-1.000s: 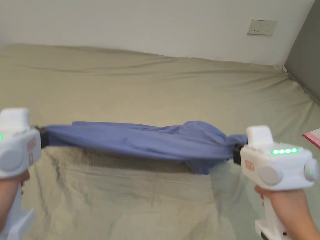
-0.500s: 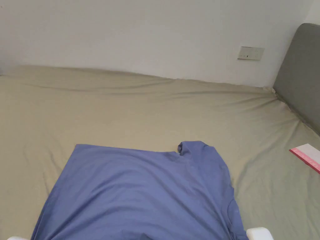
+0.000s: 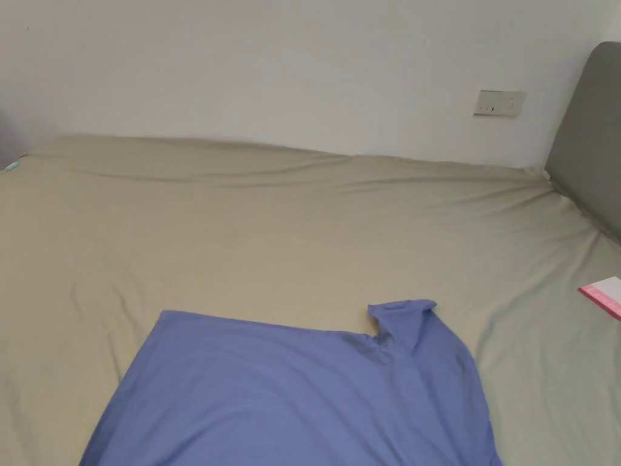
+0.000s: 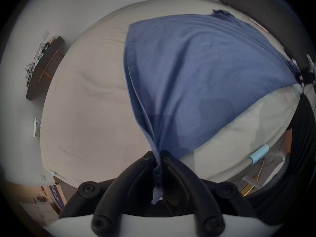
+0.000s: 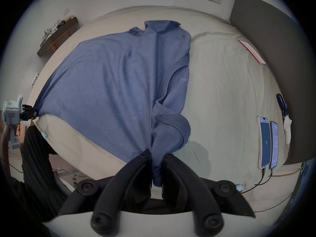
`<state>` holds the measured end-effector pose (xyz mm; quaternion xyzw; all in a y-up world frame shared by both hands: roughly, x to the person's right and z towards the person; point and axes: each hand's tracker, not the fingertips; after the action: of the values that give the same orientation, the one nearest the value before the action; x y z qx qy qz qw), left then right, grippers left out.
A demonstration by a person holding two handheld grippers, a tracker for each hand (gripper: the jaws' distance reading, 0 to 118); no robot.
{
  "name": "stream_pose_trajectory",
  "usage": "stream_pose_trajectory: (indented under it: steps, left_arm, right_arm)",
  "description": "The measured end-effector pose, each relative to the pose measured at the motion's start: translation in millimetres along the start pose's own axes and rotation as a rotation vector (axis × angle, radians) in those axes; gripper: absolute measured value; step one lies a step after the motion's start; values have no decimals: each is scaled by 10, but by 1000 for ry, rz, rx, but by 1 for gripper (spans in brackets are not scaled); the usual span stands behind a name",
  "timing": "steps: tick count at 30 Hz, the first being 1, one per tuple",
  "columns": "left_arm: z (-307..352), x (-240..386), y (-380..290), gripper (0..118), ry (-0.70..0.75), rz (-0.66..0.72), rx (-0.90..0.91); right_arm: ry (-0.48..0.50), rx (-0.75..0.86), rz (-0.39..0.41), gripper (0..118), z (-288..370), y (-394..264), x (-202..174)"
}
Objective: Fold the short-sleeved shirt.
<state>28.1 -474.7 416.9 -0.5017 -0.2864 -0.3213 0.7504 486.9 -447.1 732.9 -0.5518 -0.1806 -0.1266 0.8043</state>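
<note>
- The blue short-sleeved shirt [image 3: 303, 394] lies spread on the bed [image 3: 273, 230]; its far part rests flat on the beige sheet, and its near edge reaches the bed's near side.
- The left tongs [image 4: 158, 157] are clamped on the shirt's near left corner, the cloth bunched between both jaws and drawn taut from there.
- The right tongs [image 5: 157, 155] are clamped on the near right end of the shirt, close to a ribbed sleeve cuff [image 5: 172, 119]; cloth hangs down between the jaws.
- The shirt's long axis runs left to right between the two tongs, and the body stretches away from both, toward the wall.
- One sleeve [image 3: 403, 318] is turned up at the far right edge, so that side is not flat.
- Judgement: the laying-out step is close to done and no fold is made yet. Each pair of tongs holds its own near corner, so neither hand is better placed; a fold would likely carry the near edge forward over the far one.
- A pink-edged card [image 3: 603, 294] lies on the bed well to the right, apart from the shirt.
</note>
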Motion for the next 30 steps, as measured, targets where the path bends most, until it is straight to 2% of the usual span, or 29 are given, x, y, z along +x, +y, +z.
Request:
stream_pose_trajectory:
  steps: [1, 2, 4, 5, 6, 7, 10, 12, 15, 17, 18, 20, 21, 22, 23, 24, 25, 26, 28, 30]
  left_arm:
    - [-12, 23, 26, 6, 17, -8, 12]
    - [-15, 29, 67, 17, 30, -4, 23]
    - [37, 11, 191, 33, 46, 31, 60]
    - [84, -12, 281, 53, 39, 75, 111]
    - [163, -41, 392, 88, 51, 88, 155]
    - [261, -47, 502, 117, 37, 98, 212]
    - [694, -24, 891, 112, 11, 140, 435]
    - [1097, -8, 1125, 112, 40, 206, 660]
    - [1749, 51, 1352, 112, 29, 320, 961]
    - [2086, 192, 1470, 109, 147, 316, 1089]
    - [2218, 276, 1519, 104, 199, 295, 1147]
    - [2398, 383, 1622, 73, 266, 254, 1253]
    - [2473, 445, 1670, 51, 295, 251, 1258]
    - [2527, 491, 1706, 26, 296, 250, 1267]
    - [2556, 513, 1739, 15, 281, 257, 1285]
    - [2590, 549, 1762, 11, 270, 261, 1298]
    - [2609, 579, 1779, 3, 266, 260, 1308]
    - [2611, 610, 1804, 0, 261, 256, 1305]
    - [2596, 640, 1859, 0, 255, 242, 1309]
    - [2551, 646, 1938, 0, 233, 212, 1286]
  right_arm:
    - [-12, 20, -2, 39, -14, -1, -8]
    - [-58, 37, -14, 71, -6, 28, -17]
    - [-127, 84, -1, 87, 51, 121, -12]
    - [-140, 153, 6, 98, 136, 188, -8]
    - [-156, 223, 8, 103, 261, 287, -13]
    - [-169, 271, 6, 103, 379, 393, -26]
    - [-200, 490, -2, 103, 866, 763, -143]
    - [-229, 645, 7, 103, 1235, 1010, -300]
    - [-334, 823, 15, 103, 1708, 1278, -619]
    - [-373, 938, 8, 103, 1945, 1395, -814]
    - [-350, 993, 12, 103, 2062, 1435, -903]
    - [-309, 1063, 28, 96, 2214, 1510, -1056]
    - [-310, 1083, 45, 88, 2270, 1543, -1147]
    - [-312, 1098, 69, 68, 2302, 1564, -1228]
    - [-336, 1110, 99, 47, 2312, 1579, -1314]
    - [-363, 1131, 112, 24, 2289, 1591, -1394]
    - [-380, 1148, 118, 9, 2272, 1598, -1447]
    - [-377, 1156, 124, 9, 2248, 1603, -1495]
    - [-364, 1148, 129, 3, 2201, 1638, -1537]
    - [-323, 1130, 122, 2, 2125, 1687, -1548]
